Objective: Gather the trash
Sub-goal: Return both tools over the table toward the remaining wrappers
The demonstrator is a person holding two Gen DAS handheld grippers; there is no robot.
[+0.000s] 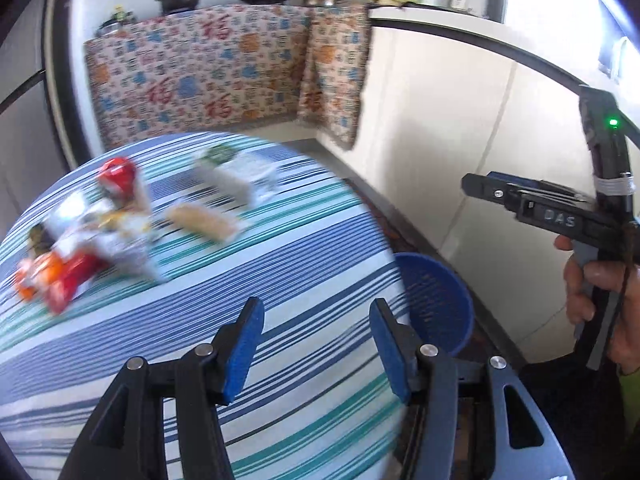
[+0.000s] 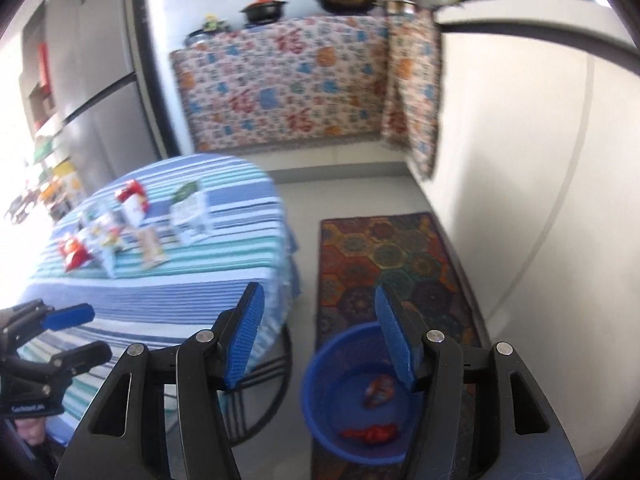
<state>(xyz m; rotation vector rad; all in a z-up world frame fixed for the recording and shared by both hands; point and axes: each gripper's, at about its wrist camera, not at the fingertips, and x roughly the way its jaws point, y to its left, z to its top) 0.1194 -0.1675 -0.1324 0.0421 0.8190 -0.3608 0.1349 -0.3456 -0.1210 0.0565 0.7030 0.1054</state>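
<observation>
Snack wrappers and packets lie scattered across the far left part of a round counter [image 2: 224, 264] draped in a blue, teal and white striped cloth: a red-and-orange packet [image 1: 52, 280] nearest the edge, a crumpled white wrapper [image 1: 120, 248] beside it, a red-topped pack [image 1: 120, 180] behind, a tan bar wrapper [image 1: 204, 222] toward the middle and a white-and-green packet [image 1: 232, 178] at the back. All of it is blurred, so no brand can be read.

On the floor just beside the counter stands a blue mesh waste basket [image 2: 320, 384], set on a patterned hexagon rug [image 2: 384, 252]. Red scraps of wrapper [image 2: 370, 432] already lie in its bottom, which suggests the collecting is under way with most of the litter still to go. The basket sits within easy reach of the counter's edge, probably so each piece can be dropped in with a short swing.

The right claw [image 2: 318, 344] hangs over the basket with its blue pads apart and nothing between them. The left claw [image 1: 316, 352] hovers above bare striped cloth, its pads likewise apart and empty, aimed toward the litter. A person's hand [image 1: 600, 304] grips the right tool's handle at the frame's edge.

Behind, a floral cloth [image 2: 280, 88] covers a kitchen unit topped with a wok [image 2: 348, 0] and pots.
</observation>
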